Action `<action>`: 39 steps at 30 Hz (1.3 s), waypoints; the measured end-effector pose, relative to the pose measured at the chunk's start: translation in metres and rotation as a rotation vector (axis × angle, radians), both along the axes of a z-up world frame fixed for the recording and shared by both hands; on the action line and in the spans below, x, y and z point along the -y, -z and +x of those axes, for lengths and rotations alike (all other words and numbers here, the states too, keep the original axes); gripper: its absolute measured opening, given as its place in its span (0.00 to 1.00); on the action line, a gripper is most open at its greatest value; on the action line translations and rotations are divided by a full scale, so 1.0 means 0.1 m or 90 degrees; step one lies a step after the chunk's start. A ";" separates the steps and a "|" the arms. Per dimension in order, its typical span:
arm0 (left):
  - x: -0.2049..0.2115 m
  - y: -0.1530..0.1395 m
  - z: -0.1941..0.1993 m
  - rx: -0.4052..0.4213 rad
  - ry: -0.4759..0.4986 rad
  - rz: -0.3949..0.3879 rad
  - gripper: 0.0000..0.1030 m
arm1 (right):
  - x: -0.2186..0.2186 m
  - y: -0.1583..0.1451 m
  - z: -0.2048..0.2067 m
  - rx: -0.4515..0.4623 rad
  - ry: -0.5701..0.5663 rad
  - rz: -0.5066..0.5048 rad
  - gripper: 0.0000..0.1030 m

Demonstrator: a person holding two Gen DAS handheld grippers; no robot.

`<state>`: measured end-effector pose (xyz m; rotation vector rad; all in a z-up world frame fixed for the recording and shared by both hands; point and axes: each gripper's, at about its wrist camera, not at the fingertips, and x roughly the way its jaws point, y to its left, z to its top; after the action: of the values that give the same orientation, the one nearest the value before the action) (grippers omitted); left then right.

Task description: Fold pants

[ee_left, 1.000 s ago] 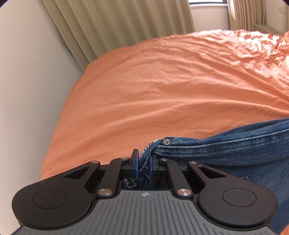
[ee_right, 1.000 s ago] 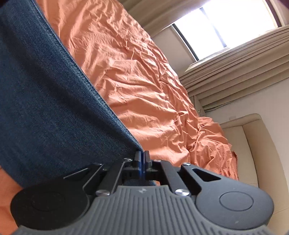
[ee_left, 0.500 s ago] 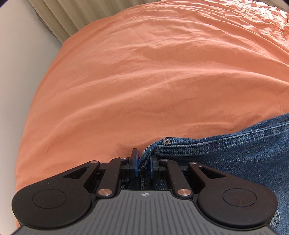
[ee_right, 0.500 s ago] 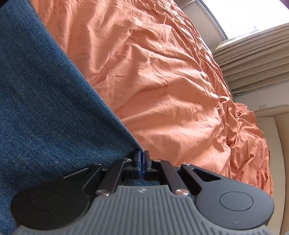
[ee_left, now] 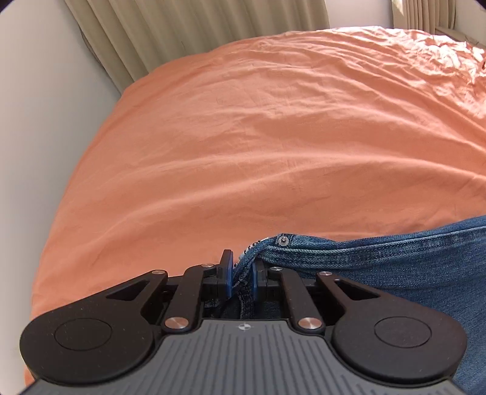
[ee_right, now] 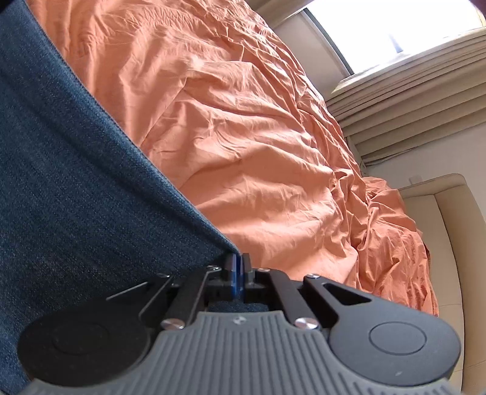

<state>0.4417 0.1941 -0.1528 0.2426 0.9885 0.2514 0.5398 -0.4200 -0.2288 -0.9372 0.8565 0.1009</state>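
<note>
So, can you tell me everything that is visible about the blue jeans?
The jeans are blue denim pants with pale, worn stitching along a thick seamed edge and a small metal rivet near its corner. The left gripper is shut on that bunched corner. The right gripper is shut on another edge, where the denim looks darker and stretches flat and taut. Below them lies a wrinkled orange bedsheet; whether the jeans touch it cannot be told.

Left wrist view: the beige curtain [ee_left: 188, 33] and white wall [ee_left: 39, 127], cut to a sliver half a second ago, again fill the upper left, and the orange bedspread [ee_left: 273, 145] sits lower in frame. Right wrist view: the window [ee_right: 395, 27], lost half a second ago, shows again at upper right, and more cream headboard [ee_right: 449, 243] is exposed.
</note>
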 end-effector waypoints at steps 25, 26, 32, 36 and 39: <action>-0.14 -0.79 -0.85 0.033 0.036 -0.175 0.95 | -1.19 -1.01 -1.69 -0.024 0.070 0.449 0.60; -0.22 -0.82 -0.97 0.041 0.025 -0.198 0.94 | -1.29 -1.01 -1.80 -0.029 0.069 0.471 0.60; -0.97 -0.70 -1.68 0.115 -0.105 -0.376 0.92 | -1.97 -0.85 -2.21 -0.055 0.087 0.581 0.46; -1.41 -0.31 -2.08 0.179 -0.225 -0.493 0.92 | -2.43 -0.76 -2.32 -0.079 0.102 0.651 0.37; -1.63 0.06 -2.32 0.267 -0.301 -0.604 0.92 | -2.74 -0.74 -2.35 -0.086 0.101 0.676 0.37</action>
<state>0.2100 0.3576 -0.1585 -0.8874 0.6434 0.2231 0.3050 -0.1463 -0.1543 0.1335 0.8385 0.4361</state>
